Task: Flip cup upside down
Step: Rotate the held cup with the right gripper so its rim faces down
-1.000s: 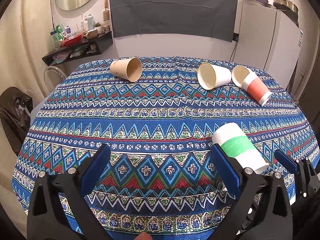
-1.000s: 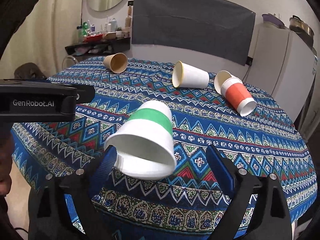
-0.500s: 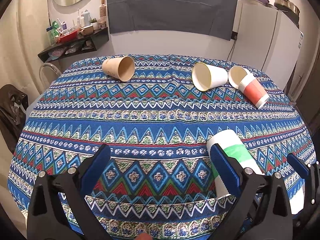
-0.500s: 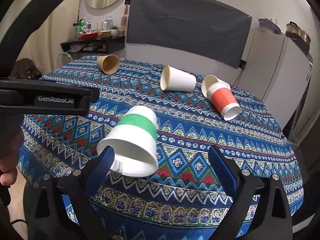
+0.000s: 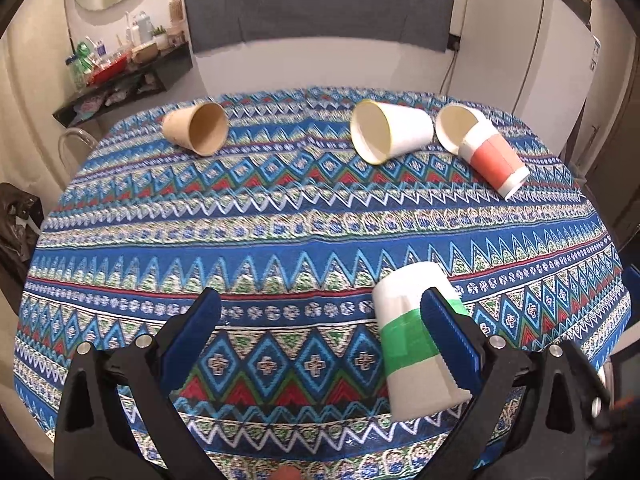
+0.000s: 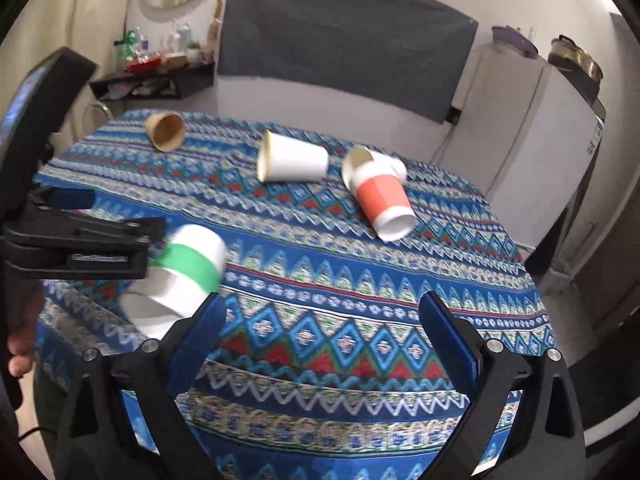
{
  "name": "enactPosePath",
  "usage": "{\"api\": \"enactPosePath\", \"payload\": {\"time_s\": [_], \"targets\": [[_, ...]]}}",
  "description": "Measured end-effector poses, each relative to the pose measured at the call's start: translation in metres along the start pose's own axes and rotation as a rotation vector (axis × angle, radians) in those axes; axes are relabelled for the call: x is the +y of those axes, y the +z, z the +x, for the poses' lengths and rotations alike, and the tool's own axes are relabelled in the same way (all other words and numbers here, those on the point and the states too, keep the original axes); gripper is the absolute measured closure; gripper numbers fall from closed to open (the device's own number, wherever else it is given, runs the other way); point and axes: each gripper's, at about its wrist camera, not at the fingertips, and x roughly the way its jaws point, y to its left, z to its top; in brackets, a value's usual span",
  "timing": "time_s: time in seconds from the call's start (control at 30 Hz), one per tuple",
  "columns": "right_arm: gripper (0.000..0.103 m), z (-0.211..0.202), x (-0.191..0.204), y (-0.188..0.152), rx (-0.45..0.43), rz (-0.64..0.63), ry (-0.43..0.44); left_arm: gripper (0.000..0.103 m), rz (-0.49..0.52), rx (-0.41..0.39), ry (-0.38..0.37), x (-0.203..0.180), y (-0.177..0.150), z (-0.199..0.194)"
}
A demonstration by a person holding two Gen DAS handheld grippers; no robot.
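Observation:
A white paper cup with a green band (image 5: 412, 336) lies tilted on the patterned tablecloth near the front edge, mouth toward me. It also shows in the right wrist view (image 6: 180, 276), blurred. My left gripper (image 5: 324, 320) is open and empty; its right finger (image 5: 448, 332) overlaps the cup's side. My right gripper (image 6: 320, 320) is open and empty, with the cup just outside its left finger (image 6: 200, 340). The left gripper's body (image 6: 80, 240) shows at the left of the right wrist view.
Further back on the table lie a brown cup (image 5: 198, 128), a white cup (image 5: 390, 130) and a cup with an orange band (image 5: 490, 156), with another white cup (image 5: 456, 122) behind it. A white fridge (image 5: 532, 52) stands at the right, a cluttered shelf (image 5: 120, 80) at the left.
The green-banded cup has left the right gripper's jaws and now lies to their left. The right gripper has swung right. The left gripper has closed in on the cup.

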Motion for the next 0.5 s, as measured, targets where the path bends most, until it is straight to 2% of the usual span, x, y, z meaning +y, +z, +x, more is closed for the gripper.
{"api": "enactPosePath", "payload": {"time_s": [0.1, 0.2, 0.37, 0.5], "targets": [[0.01, 0.023, -0.015, 0.003, 0.067, -0.006, 0.003, 0.005, -0.018, 0.05, -0.032, -0.002, 0.003, 0.01], [0.01, 0.047, -0.024, 0.005, 0.133, -0.004, 0.06, 0.005, -0.048, 0.073, -0.039, -0.002, 0.004, 0.012], [0.01, 0.069, -0.031, 0.01, 0.172, -0.025, 0.202, 0.005, -0.046, 0.112, -0.056, -0.008, 0.008, 0.014], [0.01, 0.079, -0.027, 0.013, 0.174, -0.082, 0.249, 0.005, -0.055, 0.151, -0.085, -0.014, 0.01, 0.016]]}}
